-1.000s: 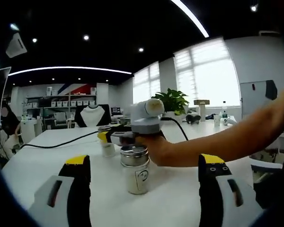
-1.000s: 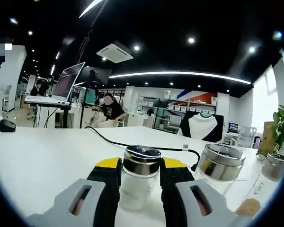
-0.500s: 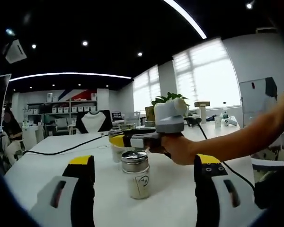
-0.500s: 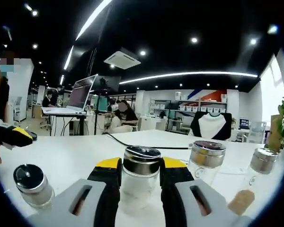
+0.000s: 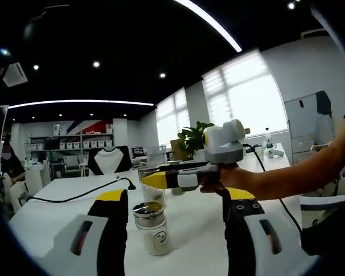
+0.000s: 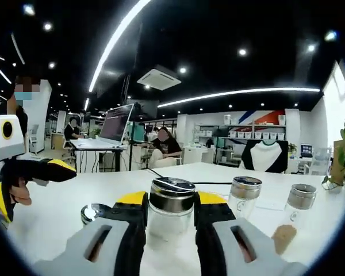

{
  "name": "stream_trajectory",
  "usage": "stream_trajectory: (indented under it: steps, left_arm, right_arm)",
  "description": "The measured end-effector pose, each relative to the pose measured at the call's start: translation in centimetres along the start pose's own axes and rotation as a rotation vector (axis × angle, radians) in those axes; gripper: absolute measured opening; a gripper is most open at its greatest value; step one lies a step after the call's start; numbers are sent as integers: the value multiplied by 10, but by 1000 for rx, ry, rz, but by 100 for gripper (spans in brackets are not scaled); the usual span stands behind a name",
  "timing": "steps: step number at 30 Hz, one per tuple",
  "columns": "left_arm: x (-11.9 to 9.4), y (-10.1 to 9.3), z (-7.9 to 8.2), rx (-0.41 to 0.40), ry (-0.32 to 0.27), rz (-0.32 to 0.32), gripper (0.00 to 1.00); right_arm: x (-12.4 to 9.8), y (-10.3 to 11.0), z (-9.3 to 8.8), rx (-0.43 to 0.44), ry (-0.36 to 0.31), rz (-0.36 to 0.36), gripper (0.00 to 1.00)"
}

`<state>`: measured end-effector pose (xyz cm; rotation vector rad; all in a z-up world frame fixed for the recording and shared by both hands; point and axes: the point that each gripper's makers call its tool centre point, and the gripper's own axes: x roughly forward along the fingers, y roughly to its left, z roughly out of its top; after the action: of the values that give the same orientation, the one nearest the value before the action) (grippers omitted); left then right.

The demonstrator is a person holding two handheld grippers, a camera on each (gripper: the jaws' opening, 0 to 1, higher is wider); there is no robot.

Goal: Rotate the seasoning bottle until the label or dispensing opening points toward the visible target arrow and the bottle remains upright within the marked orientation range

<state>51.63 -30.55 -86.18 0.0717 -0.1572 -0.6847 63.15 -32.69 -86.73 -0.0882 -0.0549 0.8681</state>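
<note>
A glass seasoning bottle [image 6: 171, 215] with a silver lid and pale contents sits between the yellow-tipped jaws of my right gripper [image 6: 171, 201], which is shut on it and holds it upright. That gripper [image 5: 161, 179] also shows in the left gripper view, held by a hand above the white table [image 5: 57, 201]. A second bottle [image 5: 151, 227], silver-lidded with white powder and a small label, stands on the table between the jaws of my left gripper [image 5: 173, 198], which is open and apart from it. The left gripper [image 6: 31, 172] comes into the right gripper view at the left.
Two more lidded bottles [image 6: 244, 195] [image 6: 293, 201] stand on the table to the right, one with brown contents. A silver lid [image 6: 95, 213] peeks out by the left jaw. A black cable [image 5: 75, 194] runs across the table. A potted plant [image 5: 195, 138] and office desks lie beyond.
My right gripper, still shut on its bottle, has swung round, bringing the left gripper and a further lid into its view. In the left gripper view it has moved right and higher.
</note>
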Motion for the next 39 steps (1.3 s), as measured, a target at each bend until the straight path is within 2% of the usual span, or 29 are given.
stream_trajectory:
  steps: [4,7,11,14,17,19,24,29,34,37,39]
  left_arm:
    - [3,-7,1,-9,6,-14,68]
    - [6,-15,-1,5,18,-36,63]
    - [12,-23,-15,26,75,-53,61]
    - [16,-32,-24,2,106,-89,59]
    - [21,-39,-27,-2,112,-102,59]
    - [23,-43,-29,-2,113,-109,58]
    - [25,-48,-38,3,127,-140,57]
    - [23,-57,-42,-3,125,-203,49]
    - [22,-73,-46,-7,128,-298,49]
    - [20,-78,-48,-31,131,-335,48]
    - [18,-81,-46,-61,123,-366,44]
  right_arm:
    - [-16,11,2,-20,1,23,28]
    - [-30,18,4,-9,-6,47,28]
    - [-45,25,7,9,-13,63,28]
    - [-54,32,11,-10,-24,83,28]
    - [-67,44,13,-15,-42,115,28]
    - [-76,55,14,-57,-50,148,28]
    - [-93,74,14,-41,-74,227,29]
    - [-104,84,10,-17,-72,274,29]
    - [-110,96,11,12,-85,352,29]
    - [-115,105,11,34,-98,417,29]
    - [-117,108,12,35,-104,432,29]
